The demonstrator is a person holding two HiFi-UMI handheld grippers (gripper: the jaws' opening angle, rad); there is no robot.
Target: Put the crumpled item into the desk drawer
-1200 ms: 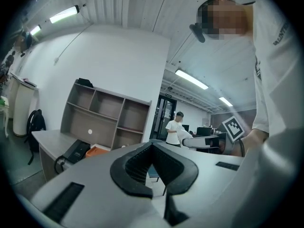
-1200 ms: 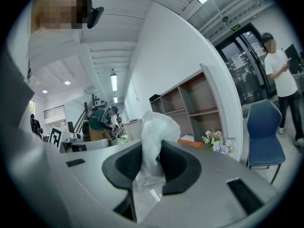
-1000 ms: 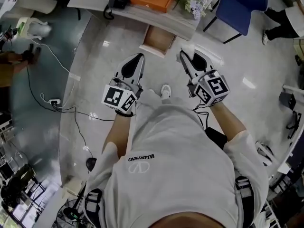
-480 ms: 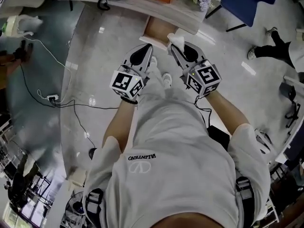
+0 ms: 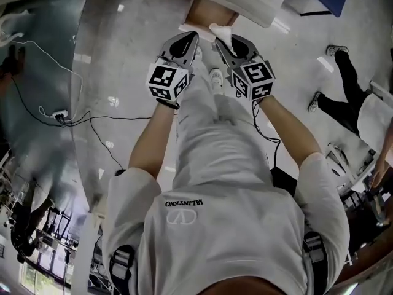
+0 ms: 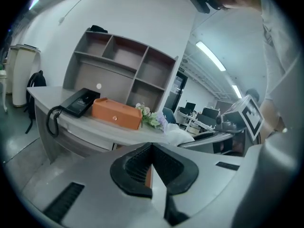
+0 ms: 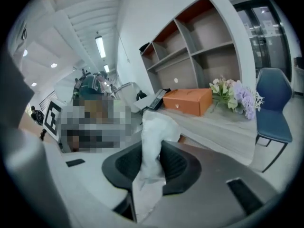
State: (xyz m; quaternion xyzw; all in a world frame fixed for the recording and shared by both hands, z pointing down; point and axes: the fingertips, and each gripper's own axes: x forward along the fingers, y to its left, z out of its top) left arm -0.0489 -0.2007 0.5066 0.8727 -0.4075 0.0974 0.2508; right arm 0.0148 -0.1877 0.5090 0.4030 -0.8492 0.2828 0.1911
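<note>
A crumpled white tissue (image 7: 153, 137) is pinched between the black pads of my right gripper (image 7: 153, 167) and sticks up past its tips. In the head view the tissue (image 5: 220, 31) hangs just in front of the open desk drawer (image 5: 206, 11), whose brown inside shows under the desk edge (image 5: 255, 5). My right gripper (image 5: 225, 42) is shut on it. Beside it on the left, my left gripper (image 5: 183, 45) is level with it. In the left gripper view its jaws (image 6: 152, 167) meet with nothing between them.
On the desk top stand an orange box (image 7: 187, 101), a black phone (image 7: 156, 99) and a bunch of flowers (image 7: 235, 96), with open shelves (image 7: 199, 46) above. A blue chair (image 7: 273, 108) stands right of the desk. Cables (image 5: 67, 112) trail over the floor at left. Another person's legs (image 5: 341, 85) are at right.
Both grippers have moved forward and closer together as the desk and open drawer come nearer. The tissue stays pinched in the right gripper.
</note>
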